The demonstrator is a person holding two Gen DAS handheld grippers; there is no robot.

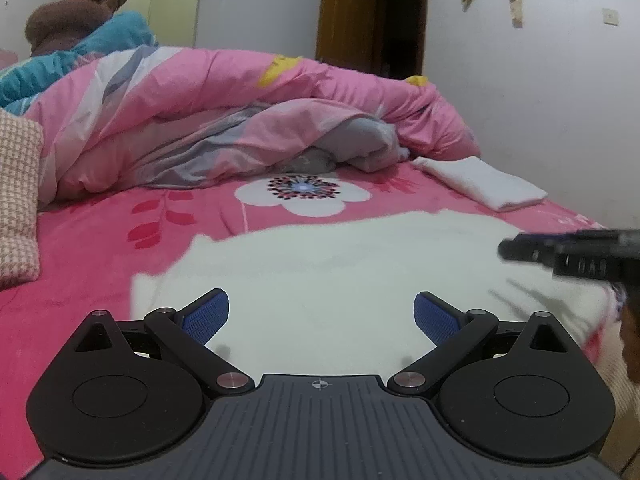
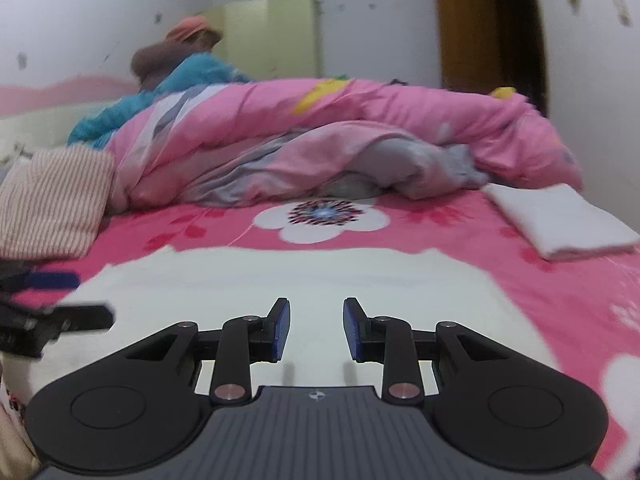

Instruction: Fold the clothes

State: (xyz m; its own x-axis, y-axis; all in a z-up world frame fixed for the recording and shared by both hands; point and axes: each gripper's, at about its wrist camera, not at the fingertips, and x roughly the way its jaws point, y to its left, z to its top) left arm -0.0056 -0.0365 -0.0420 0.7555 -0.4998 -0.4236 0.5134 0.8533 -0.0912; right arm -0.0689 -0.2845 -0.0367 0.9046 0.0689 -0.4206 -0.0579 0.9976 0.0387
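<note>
Where spread on bed (image 1: 100, 240), white garment (image 1: 340, 272) lies flat.

The white garment's (image 1: 340, 280) near edge is hidden behind the left gripper's (image 1: 322, 316) body. The right gripper (image 1: 580, 256) is blurred and cut off by the frame's right edge. The checked cloth (image 1: 18, 200) at the bed's (image 1: 100, 248) left edge is cropped.

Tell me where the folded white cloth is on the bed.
The folded white cloth lies at the right of both views, on the pink bedsheet, just in front of the rumpled pink quilt.
</note>
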